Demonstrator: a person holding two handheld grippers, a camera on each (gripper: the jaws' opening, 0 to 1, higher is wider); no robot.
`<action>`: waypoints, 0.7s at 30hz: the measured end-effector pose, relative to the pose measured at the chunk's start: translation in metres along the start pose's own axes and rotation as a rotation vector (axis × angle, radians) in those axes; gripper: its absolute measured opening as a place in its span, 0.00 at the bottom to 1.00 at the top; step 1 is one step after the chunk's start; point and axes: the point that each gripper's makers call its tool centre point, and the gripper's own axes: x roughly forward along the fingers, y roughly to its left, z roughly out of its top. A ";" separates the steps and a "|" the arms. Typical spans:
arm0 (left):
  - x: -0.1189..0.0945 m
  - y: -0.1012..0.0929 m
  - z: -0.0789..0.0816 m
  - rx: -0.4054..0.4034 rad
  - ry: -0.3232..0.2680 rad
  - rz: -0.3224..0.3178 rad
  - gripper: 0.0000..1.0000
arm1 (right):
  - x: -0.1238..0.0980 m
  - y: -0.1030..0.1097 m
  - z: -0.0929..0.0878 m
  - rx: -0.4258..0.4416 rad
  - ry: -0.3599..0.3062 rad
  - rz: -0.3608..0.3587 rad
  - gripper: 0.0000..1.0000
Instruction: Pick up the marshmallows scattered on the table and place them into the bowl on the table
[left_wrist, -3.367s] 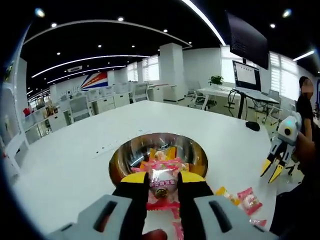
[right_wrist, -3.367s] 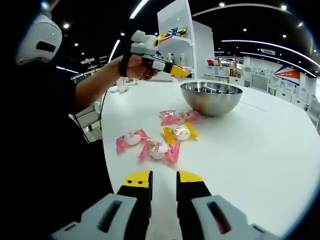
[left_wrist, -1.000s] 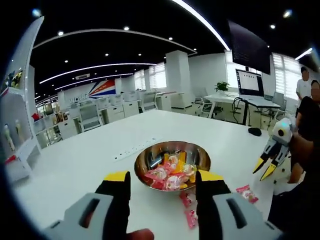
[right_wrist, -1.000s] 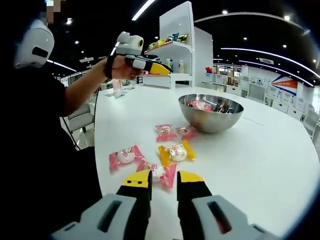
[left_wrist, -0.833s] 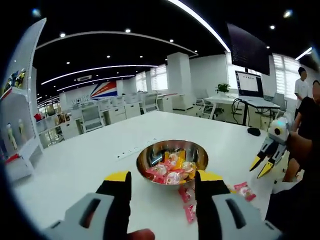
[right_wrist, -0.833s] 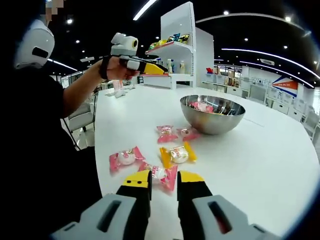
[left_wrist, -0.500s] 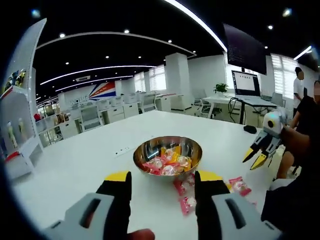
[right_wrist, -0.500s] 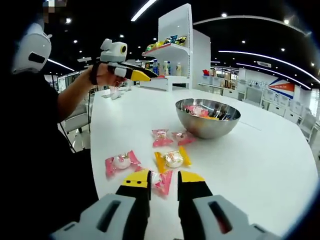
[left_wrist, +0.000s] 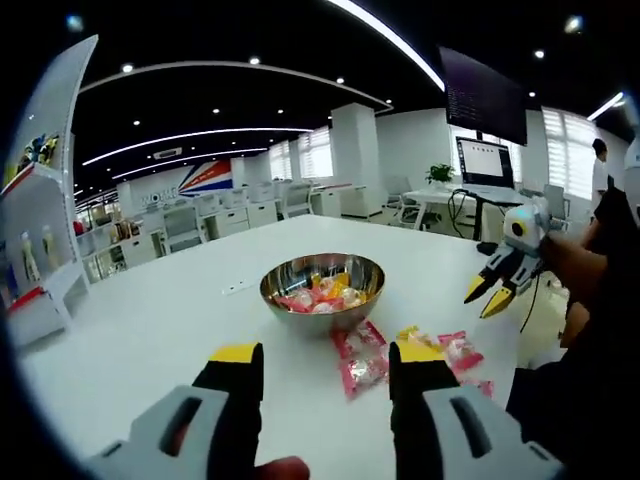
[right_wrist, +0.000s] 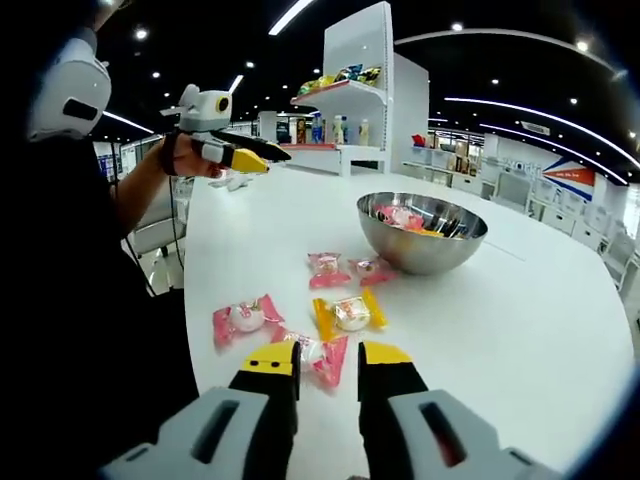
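Observation:
A steel bowl (left_wrist: 322, 290) holding several wrapped marshmallows stands mid-table, apart from my left gripper (left_wrist: 328, 355), which is open and empty above the table. Two pink marshmallows (left_wrist: 360, 358) lie between that gripper and the bowl. In the right gripper view the bowl (right_wrist: 422, 232) sits far right. Loose on the table are a pink marshmallow (right_wrist: 240, 318), a yellow one (right_wrist: 345, 313) and two pink ones (right_wrist: 345, 268). My right gripper (right_wrist: 327, 358) is open, with another pink marshmallow (right_wrist: 315, 352) lying just ahead between its tips. The left gripper (right_wrist: 225, 150) hangs high at the upper left.
The person's dark body fills the left side of the right gripper view, by the table's near edge (right_wrist: 195, 330). A white shelf unit (right_wrist: 355, 90) stands behind the table. Desks and a monitor (left_wrist: 480, 160) lie beyond the far side. The right gripper (left_wrist: 495, 290) hovers right of the bowl.
My left gripper, shut on a marshmallow over the bowl 3.4 s ago, is now open, empty and drawn back. My right gripper has closed in on the nearest pink marshmallow.

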 end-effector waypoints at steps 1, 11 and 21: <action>-0.002 0.000 -0.003 -0.002 0.005 0.003 0.51 | 0.002 0.000 0.001 -0.002 0.001 0.003 0.23; -0.020 -0.017 -0.033 -0.046 0.046 -0.014 0.50 | 0.007 0.009 0.006 -0.031 0.007 0.036 0.25; -0.030 -0.038 -0.061 -0.131 0.078 -0.039 0.50 | 0.008 0.012 0.002 -0.024 0.009 0.047 0.26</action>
